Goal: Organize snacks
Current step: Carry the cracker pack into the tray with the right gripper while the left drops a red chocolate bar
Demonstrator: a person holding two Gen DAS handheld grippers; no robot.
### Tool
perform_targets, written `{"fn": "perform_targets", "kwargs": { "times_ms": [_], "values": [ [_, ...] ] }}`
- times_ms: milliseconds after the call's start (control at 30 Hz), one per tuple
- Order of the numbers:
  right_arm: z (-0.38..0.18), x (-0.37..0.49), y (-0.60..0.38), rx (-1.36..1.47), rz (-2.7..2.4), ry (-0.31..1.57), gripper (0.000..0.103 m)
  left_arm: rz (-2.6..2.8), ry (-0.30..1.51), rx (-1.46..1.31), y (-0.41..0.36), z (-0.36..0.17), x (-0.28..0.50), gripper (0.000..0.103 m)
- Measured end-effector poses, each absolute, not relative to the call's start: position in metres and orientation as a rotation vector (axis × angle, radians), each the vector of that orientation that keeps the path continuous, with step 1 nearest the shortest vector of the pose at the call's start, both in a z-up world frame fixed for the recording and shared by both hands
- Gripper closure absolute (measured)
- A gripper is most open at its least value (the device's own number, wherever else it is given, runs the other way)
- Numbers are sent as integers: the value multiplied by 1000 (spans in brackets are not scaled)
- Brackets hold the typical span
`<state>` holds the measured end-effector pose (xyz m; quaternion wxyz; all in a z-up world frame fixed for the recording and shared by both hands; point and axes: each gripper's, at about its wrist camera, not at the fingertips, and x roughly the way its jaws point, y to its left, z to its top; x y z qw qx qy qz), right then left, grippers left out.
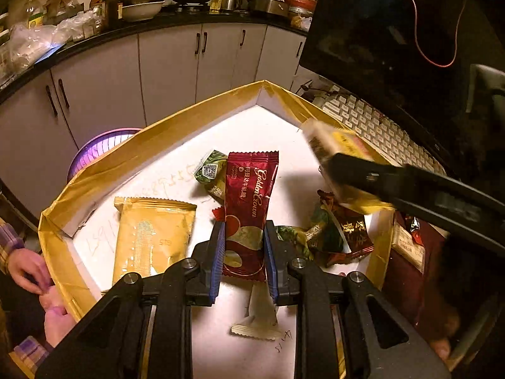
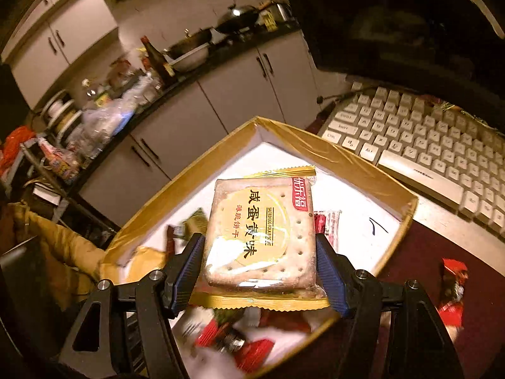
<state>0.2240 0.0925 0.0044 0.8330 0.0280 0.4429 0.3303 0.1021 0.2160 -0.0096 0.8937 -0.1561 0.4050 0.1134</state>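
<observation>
Your left gripper [image 1: 244, 246] is pinched on the red nougat packet [image 1: 249, 211], pads pressing its lower half while the top stands free above the jaws. It hangs over the white floor of the gold-rimmed tray [image 1: 132, 154], about mid-tray. Your right gripper [image 2: 260, 262] is clamped on the salted egg yolk biscuit pack [image 2: 260, 233], jaws spread wide to take its full width, and it sits over the tray's near right side; in the left wrist view the same pack shows blurred above the right rim.

Just left of the red packet a gold sachet [image 1: 154, 237] lies flat. Behind it is a green packet [image 1: 211, 173], and to its right a heap of dark red and green wrappers [image 1: 341, 233]. A pale empty wrapper [image 1: 258, 315] lies near, under your left jaws. Beyond the far right rim sits a keyboard [image 2: 426, 158]; a small red wrapper [image 2: 453, 287] lies outside on the dark cloth.

Watch these risks. The red packet is slick film held low, so it could slide or fold over if you tilt. The biscuit pack is brittle, and squeezing harder would likely crack it. Your two grippers are close over the right side and could knock together. A careless release near the rim may drop a snack outside.
</observation>
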Motion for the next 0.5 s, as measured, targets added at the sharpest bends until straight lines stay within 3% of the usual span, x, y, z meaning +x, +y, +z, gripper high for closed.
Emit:
{"fn": "perform_targets", "kwargs": {
  "times_ms": [333, 433, 500],
  "values": [
    [-16, 242, 100, 70, 662, 978, 31, 272, 879, -316, 218, -13, 105, 79],
    [-12, 244, 96, 118, 690, 971, 32, 288, 880, -307, 220, -13, 103, 70],
    [-6, 243, 91, 150, 693, 953, 30, 290, 861, -319, 221, -11, 101, 55]
  ]
}}
